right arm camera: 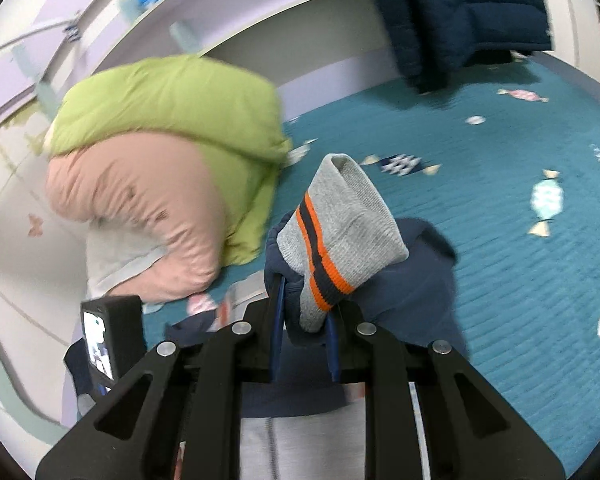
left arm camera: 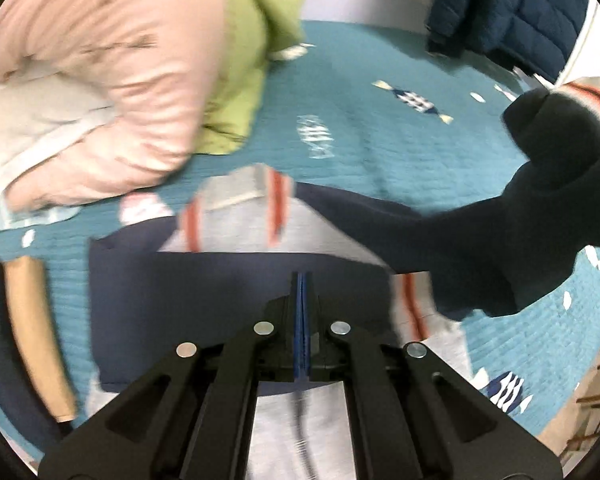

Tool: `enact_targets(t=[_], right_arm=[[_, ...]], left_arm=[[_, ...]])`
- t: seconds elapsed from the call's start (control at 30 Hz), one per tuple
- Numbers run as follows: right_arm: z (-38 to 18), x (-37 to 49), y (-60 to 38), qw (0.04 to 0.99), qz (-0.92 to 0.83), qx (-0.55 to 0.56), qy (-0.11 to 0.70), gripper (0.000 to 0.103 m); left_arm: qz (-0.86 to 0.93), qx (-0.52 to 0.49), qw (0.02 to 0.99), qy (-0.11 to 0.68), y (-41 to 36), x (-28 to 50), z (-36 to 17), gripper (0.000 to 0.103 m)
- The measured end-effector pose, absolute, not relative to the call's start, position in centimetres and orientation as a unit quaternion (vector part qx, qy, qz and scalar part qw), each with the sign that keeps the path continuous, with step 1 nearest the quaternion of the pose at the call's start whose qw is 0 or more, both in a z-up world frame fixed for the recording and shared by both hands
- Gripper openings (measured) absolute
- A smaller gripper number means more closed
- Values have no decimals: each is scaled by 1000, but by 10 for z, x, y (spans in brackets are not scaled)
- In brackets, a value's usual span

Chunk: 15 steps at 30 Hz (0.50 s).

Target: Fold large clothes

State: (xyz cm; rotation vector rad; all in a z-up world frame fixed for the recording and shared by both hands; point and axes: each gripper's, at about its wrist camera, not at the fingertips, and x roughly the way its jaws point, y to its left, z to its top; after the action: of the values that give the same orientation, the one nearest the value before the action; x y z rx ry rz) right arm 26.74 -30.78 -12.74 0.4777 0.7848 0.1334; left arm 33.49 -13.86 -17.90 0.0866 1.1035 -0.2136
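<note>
Left gripper (left arm camera: 302,280): jaws pressed together, blue pads touching, nothing seen between them; hovers over the sweater's navy body
Right gripper (right arm camera: 304,312): jaws clamped on the sleeve cuff (right arm camera: 332,232), grey knit w/ orange + navy stripes, cuff sticking up past the fingers
Sweater (left arm camera: 220,288): navy w/ grey panels + orange stripes, spread on the bed in front of left gripper; one navy sleeve (left arm camera: 540,200) lifted off to the right
Bedspread (left arm camera: 380,140): teal quilted, candy print, under the sweater
Pile (right arm camera: 160,168): pink puffy item w/ green one on top, far left of bed, apart from sweater
Navy puffer jacket (right arm camera: 460,12): hanging at back, beyond bed
Focus: blurry, esp left view
</note>
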Motion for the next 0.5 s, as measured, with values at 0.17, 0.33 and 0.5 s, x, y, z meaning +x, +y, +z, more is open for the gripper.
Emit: enact_targets(t=[0.17, 0.33, 0.5], right_arm=[[-130, 279, -248, 889, 101, 215, 392, 17], [-138, 293, -200, 876, 128, 214, 412, 17], [-153, 305, -155, 867, 140, 199, 436, 17]], left_arm=[[-69, 57, 860, 502, -79, 324, -159, 1], [-57, 45, 861, 503, -34, 322, -151, 1], [-41, 43, 865, 498, 1, 320, -152, 1]])
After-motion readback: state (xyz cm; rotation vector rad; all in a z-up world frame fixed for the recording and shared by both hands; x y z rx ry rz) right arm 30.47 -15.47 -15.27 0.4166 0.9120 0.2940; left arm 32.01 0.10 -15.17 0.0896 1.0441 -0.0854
